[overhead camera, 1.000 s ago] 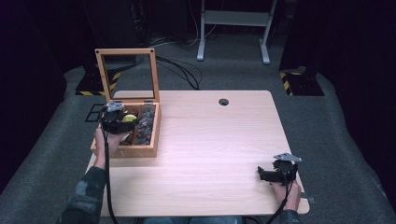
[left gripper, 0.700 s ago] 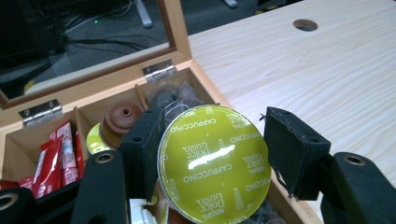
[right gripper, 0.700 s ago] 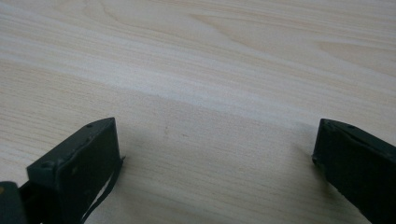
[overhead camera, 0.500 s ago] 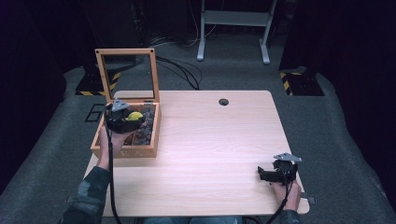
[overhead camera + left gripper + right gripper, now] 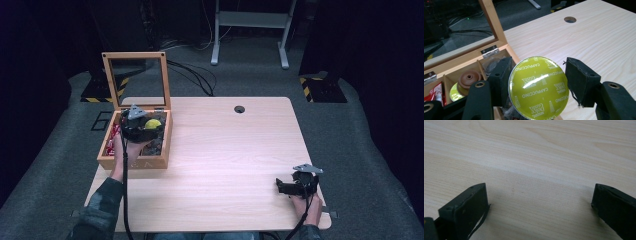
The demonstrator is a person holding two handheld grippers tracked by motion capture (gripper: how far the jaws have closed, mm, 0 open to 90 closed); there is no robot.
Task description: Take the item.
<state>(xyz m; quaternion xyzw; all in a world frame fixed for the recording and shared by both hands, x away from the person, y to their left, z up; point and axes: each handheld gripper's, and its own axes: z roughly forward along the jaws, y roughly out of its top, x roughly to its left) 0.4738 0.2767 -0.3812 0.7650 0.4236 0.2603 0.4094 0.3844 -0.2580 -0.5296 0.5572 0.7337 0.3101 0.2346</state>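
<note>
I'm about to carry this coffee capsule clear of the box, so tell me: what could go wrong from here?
1. The left gripper pinches the capsule only at its round edges, so it might slip or twist out.
2. The raised lid stands right behind the wooden box; a backward swing could knock it.
3. A dropped capsule would likely land among the other capsules in the box.

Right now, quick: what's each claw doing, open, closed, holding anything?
Left claw: closed on the yellow-green Cappuccino capsule, above the open wooden box.
Right claw: open, holding nothing, low over the bare table.
</note>
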